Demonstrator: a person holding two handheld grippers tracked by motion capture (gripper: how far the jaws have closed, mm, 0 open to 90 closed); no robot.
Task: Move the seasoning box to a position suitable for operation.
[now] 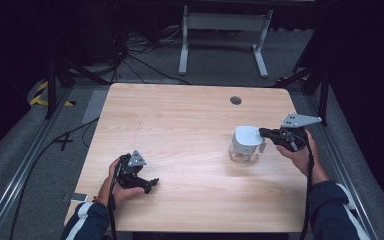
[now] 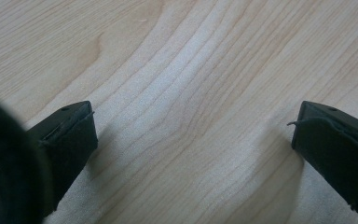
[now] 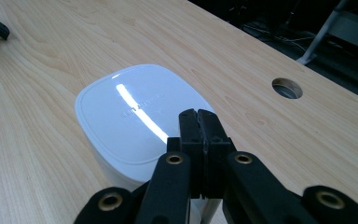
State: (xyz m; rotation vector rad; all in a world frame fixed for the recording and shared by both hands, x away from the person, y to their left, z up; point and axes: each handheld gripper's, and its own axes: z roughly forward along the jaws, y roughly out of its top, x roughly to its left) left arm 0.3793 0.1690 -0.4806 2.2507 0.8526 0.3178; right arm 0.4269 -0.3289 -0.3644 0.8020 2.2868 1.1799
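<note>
With the right gripper [image 3: 200, 122] pressed together at the right edge of the white lid [image 3: 137, 112] on the clear container [image 1: 242, 152], right of table [image 1: 180, 120] centre, pinching nothing discernible. Left gripper [image 1: 150, 185] spread, resting near left. Best pushed gently, lid kept level, container braced.
</note>
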